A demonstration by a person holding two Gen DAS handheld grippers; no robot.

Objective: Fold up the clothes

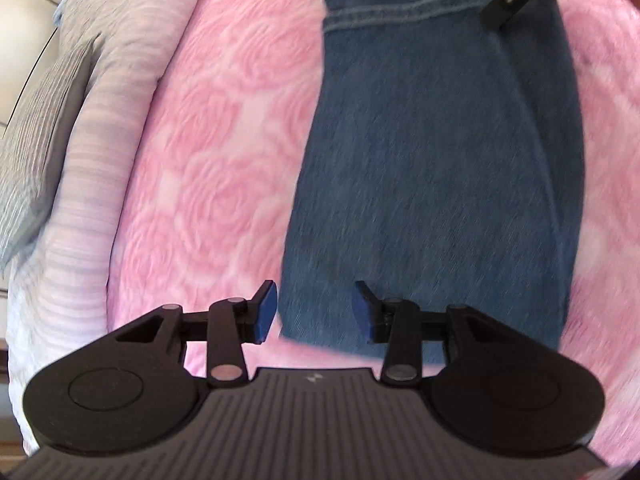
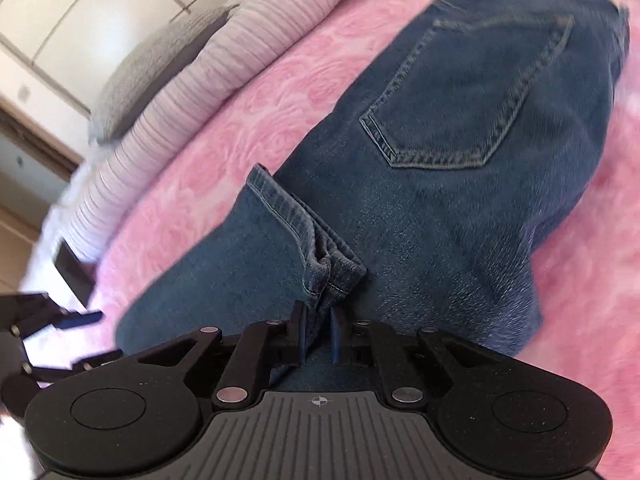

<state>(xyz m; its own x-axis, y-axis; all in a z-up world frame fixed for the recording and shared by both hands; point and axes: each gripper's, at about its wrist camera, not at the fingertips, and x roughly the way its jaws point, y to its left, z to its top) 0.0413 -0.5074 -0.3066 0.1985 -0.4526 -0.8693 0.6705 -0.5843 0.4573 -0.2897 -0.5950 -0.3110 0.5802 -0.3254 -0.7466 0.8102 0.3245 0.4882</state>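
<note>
One pair of jeans [image 2: 460, 208] lies on the pink blanket [image 1: 224, 128] of the bed, back pocket [image 2: 460, 96] up, and the fold is in the middle of its course. The right tool [image 2: 318, 338] is clenched on the bunched hems [image 2: 324, 264] of the legs, which it holds over the thigh part of the jeans, so the legs are already doubled toward the waist. The left tool [image 1: 314, 312] is released, with nothing between its blue pads [image 1: 267, 312]; it hangs over the near edge of the denim, which I judge to be the fold line, one pad over the blanket and the other over the cloth. In the left view the right tool shows only as a dark part at the top right, and in the right view the left tool [image 2: 86, 338] appears at the lower left, beside the jeans and not touching them as far as I can tell. The next move, I think, calls for the right tool to lay the hems flat near the pocket or the waistband and let go, while the left tool presses or takes the folded edge so that the layers do not slide; the hems are crumpled, so they may need smoothing. Counted: one pair of jeans, one visible back pocket, two tools, one pink blanket, one striped lilac cover [image 2: 208, 80] along the far side and one grey pillow [image 2: 160, 64] on it. No other clothes are in view.
</note>
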